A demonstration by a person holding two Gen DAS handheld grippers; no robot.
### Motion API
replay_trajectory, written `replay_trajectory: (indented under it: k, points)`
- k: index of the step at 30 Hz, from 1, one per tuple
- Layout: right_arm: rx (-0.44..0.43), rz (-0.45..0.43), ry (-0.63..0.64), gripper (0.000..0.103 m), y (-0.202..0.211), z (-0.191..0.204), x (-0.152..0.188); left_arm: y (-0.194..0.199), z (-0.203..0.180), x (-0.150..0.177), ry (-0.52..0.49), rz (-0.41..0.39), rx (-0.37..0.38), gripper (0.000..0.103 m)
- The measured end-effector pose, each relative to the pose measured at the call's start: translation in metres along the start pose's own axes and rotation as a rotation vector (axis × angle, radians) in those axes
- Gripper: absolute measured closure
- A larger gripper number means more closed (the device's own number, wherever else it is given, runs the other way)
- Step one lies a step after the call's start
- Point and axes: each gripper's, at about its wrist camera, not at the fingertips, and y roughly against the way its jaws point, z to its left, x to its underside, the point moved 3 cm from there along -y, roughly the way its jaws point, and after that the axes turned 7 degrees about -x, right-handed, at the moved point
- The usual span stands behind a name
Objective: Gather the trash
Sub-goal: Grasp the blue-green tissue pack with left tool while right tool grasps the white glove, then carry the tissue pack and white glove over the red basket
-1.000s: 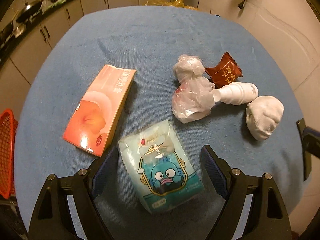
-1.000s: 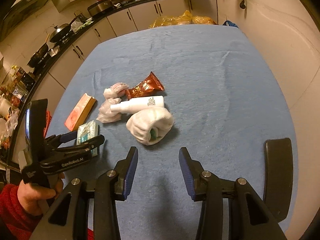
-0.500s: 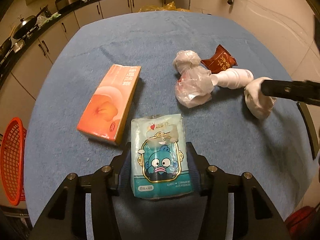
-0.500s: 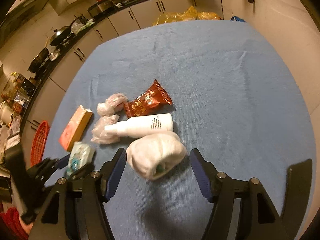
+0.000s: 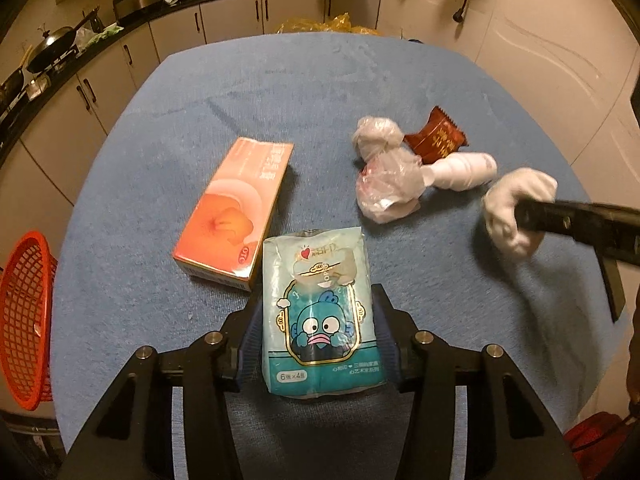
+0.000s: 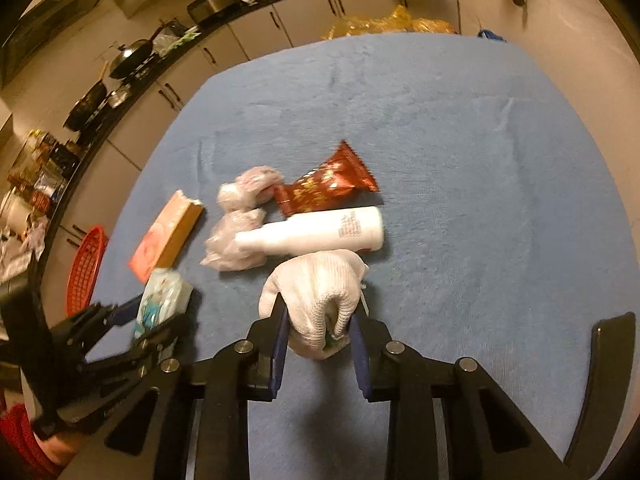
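My left gripper [image 5: 316,336] is shut on a light blue tissue pack with a cartoon fish [image 5: 318,312], held just over the blue table; the pack also shows in the right wrist view [image 6: 162,300]. My right gripper [image 6: 318,340] is shut on a balled white glove [image 6: 320,292], also seen in the left wrist view [image 5: 516,208]. On the cloth lie an orange box [image 5: 236,208], two crumpled clear plastic bags [image 5: 386,188], a white bottle [image 6: 316,234] and a red snack wrapper [image 6: 324,188].
A red mesh basket [image 5: 24,320] stands off the table's left edge, also in the right wrist view [image 6: 84,268]. The round table has a blue cloth [image 6: 460,152]. Kitchen counters with pans [image 5: 52,48] run behind. Yellow bags [image 6: 384,24] lie beyond the far edge.
My left jaws closed on the tissue pack and lifted it a little. My right gripper advanced over the white glove and closed on it.
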Motion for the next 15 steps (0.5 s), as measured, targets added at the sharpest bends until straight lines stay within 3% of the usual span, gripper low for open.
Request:
replay_trajectory:
  k: [15]
  points:
    - [-0.015,-0.016,0.101,0.073,0.011,0.048,0.015,0.041,0.015,0.002,0.002,-0.062,-0.007,0.054]
